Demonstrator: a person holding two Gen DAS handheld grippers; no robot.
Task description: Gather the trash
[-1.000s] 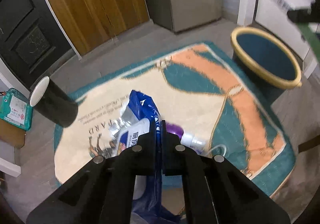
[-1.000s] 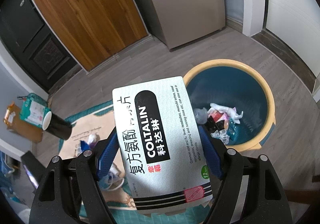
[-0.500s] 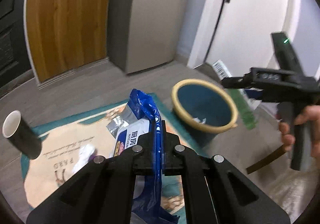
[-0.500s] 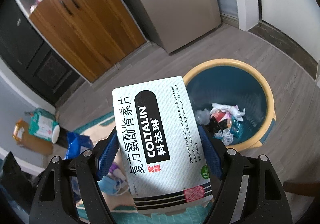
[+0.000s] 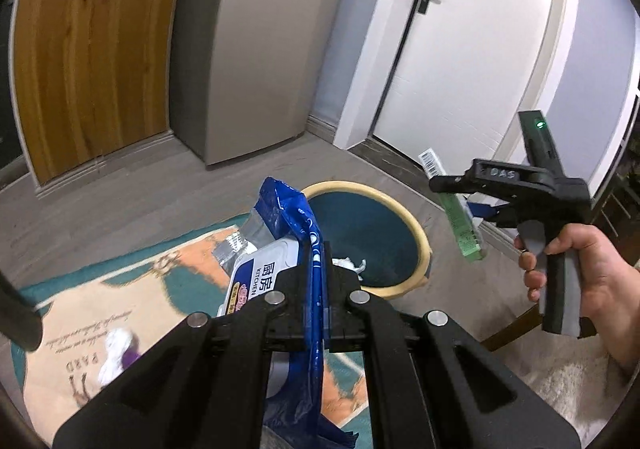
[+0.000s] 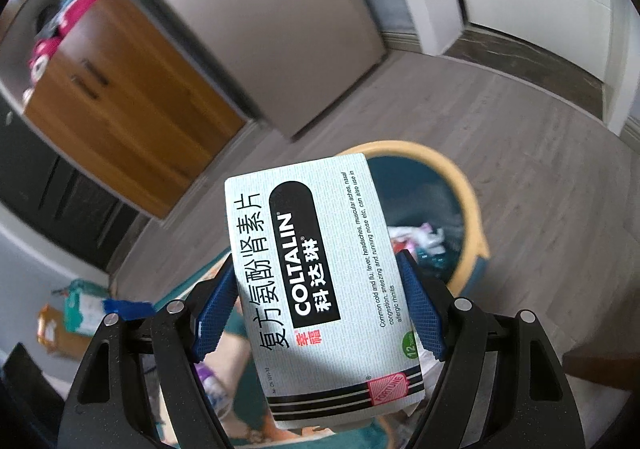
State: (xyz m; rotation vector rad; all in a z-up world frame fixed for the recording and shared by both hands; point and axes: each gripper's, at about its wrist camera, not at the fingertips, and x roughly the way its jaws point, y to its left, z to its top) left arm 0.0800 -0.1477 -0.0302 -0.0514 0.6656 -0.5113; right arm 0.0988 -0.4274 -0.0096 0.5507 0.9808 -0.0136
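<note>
My left gripper is shut on a blue wipes packet, held up above the rug, with the bin just beyond it. The yellow-rimmed blue bin stands on the floor with some trash at its bottom. My right gripper is shut on a white Coltalin medicine box, its blue pads pressing both long sides. In the left wrist view that right gripper hangs to the right of the bin in a person's hand, the box edge-on. The bin shows behind the box.
A patterned rug lies on the wooden floor with a white and purple item on it. A grey fridge, wooden cupboard and white door line the far side. A green packet lies on the floor at left.
My left gripper has risen and tilted up with the wipes packet, bringing bin and door into view. The right gripper has swung sideways and rolled, still holding the box near the bin.
</note>
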